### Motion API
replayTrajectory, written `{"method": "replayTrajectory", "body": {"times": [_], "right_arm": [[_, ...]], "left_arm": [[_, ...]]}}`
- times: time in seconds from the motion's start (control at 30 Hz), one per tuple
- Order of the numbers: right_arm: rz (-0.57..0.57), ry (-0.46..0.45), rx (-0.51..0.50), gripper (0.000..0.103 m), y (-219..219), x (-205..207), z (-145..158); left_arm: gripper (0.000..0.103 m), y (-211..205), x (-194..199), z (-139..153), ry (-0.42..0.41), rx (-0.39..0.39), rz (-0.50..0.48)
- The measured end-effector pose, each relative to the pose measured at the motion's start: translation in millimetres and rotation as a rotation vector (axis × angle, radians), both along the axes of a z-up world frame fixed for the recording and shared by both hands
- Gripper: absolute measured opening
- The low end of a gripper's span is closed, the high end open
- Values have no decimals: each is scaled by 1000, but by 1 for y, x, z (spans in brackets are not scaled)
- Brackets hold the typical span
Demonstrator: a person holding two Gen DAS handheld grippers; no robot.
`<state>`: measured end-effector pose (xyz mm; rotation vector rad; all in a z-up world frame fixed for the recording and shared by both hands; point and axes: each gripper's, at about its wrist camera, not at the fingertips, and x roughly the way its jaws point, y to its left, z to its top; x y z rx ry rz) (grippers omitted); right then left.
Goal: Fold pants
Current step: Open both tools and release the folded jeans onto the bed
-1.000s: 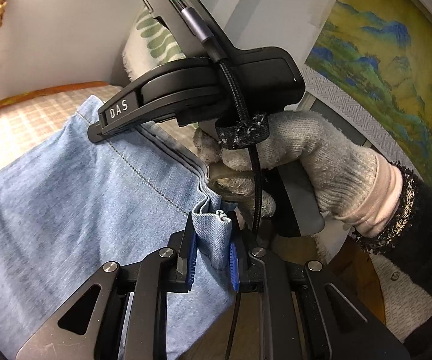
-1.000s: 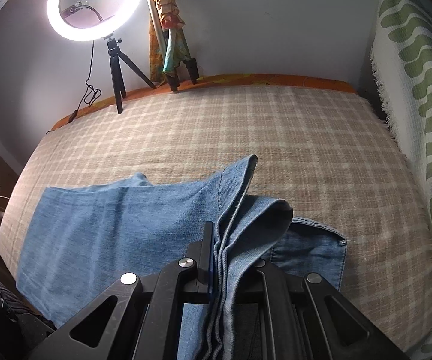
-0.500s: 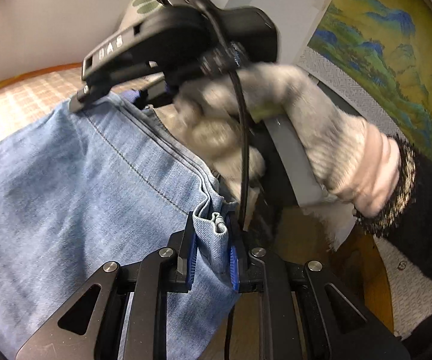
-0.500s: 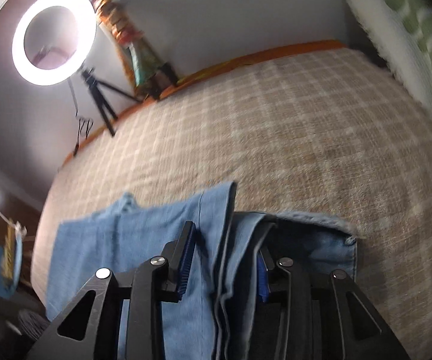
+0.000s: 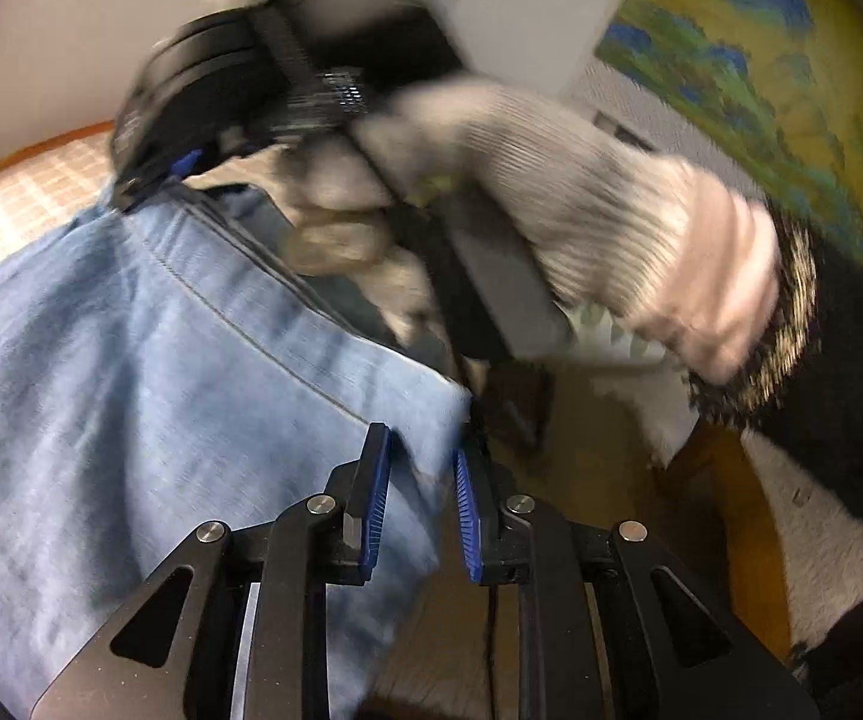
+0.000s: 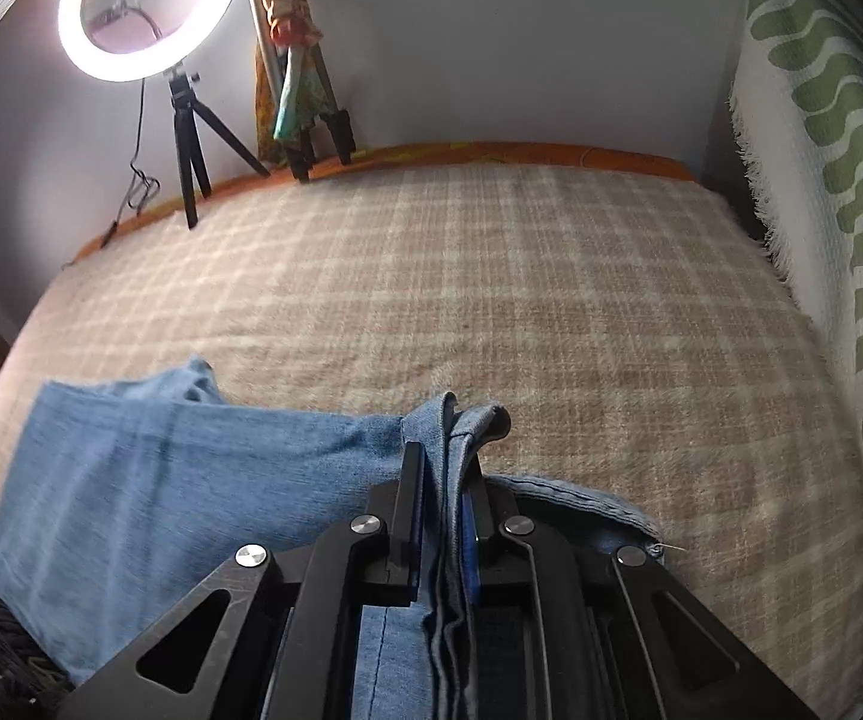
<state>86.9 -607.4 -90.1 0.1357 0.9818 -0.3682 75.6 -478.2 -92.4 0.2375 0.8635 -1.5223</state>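
Observation:
Light blue denim pants [image 6: 161, 480] lie on a plaid bed cover [image 6: 491, 300]. My right gripper [image 6: 440, 462] has a bunched, folded edge of the denim between its pads, and its jaws are closing on it. In the left wrist view the pants [image 5: 101, 390] spread out to the left. My left gripper [image 5: 419, 480] is shut on a corner of the denim near a seam. Beyond it a grey-gloved hand [image 5: 521, 180] holds the right gripper [image 5: 149, 180], blurred, with its tips at the far edge of the cloth.
A ring light on a tripod [image 6: 143, 6] and a second tripod draped with cloth [image 6: 293, 60] stand at the bed's far edge by the wall. A white and green blanket [image 6: 821, 180] hangs on the right. A landscape painting [image 5: 761, 60] is behind the gloved hand.
The right gripper opened, moved along the folded edge and came back together on it. In the left wrist view the gloved hand with that gripper moved up and away along the seam.

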Motion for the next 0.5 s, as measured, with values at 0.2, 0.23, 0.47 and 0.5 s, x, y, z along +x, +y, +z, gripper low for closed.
{"method": "replayTrajectory", "body": {"times": [0.2, 0.23, 0.47, 0.5], "right_arm": [[-47, 30, -37, 23, -3, 3, -1], [-58, 32, -48, 25, -4, 1, 1], [-131, -57, -20, 34, -6, -28, 31], [-128, -73, -12, 34, -3, -32, 35]], "left_arm": [[21, 8, -10, 8, -50, 19, -10], [21, 10, -10, 10, -59, 20, -5], [21, 31, -8, 20, -100, 12, 16], [21, 25, -12, 20, -106, 11, 18]]}}
